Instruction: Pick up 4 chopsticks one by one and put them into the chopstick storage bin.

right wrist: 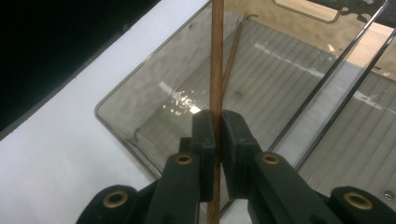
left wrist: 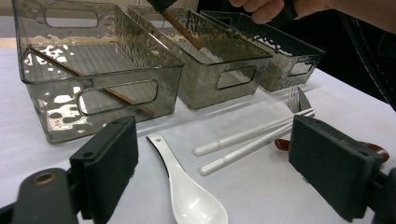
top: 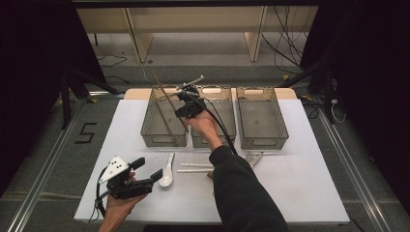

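One mark can be read: a large dark figure "5" (top: pixel 86 133) on the grey floor, just left of the white table (top: pixel 309 193), level with the table's far half. Nothing legible shows on the table itself.

White spoon (left wrist: pixel 189 193), white chopsticks (left wrist: pixel 247 142), fork (left wrist: pixel 294 99), two further bins (top: pixel 261 116)

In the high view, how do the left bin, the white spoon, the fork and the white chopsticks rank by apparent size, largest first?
1. left bin
2. white chopsticks and white spoon: similar length, so unranked; the sleeve hides the chopsticks' right ends
3. fork, partly hidden, so uncertain
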### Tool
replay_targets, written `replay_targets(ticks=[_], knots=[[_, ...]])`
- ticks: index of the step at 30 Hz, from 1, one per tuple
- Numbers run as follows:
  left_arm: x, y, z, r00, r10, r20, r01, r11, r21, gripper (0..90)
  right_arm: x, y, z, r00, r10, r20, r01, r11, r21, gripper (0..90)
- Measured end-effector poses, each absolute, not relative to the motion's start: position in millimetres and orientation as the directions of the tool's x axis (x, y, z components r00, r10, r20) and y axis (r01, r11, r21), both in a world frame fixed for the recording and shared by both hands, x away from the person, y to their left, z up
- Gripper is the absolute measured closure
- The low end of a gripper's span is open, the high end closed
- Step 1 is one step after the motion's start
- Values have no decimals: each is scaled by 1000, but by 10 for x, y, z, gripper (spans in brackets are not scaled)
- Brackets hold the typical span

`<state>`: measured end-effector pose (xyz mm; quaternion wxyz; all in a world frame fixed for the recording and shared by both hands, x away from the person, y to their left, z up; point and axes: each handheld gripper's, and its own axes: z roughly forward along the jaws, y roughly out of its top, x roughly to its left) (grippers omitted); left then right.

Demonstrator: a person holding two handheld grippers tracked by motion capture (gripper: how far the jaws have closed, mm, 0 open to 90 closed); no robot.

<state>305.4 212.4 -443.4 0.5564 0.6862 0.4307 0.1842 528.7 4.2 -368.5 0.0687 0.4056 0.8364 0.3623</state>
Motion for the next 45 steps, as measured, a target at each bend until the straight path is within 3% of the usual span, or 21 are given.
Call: replay_targets(ticks=[45], knots=[[3054, 2128, -4430, 565, 793, -227, 383, -9, 924, 155, 5427, 308, -4020, -598, 782, 177, 682, 381, 625, 847]])
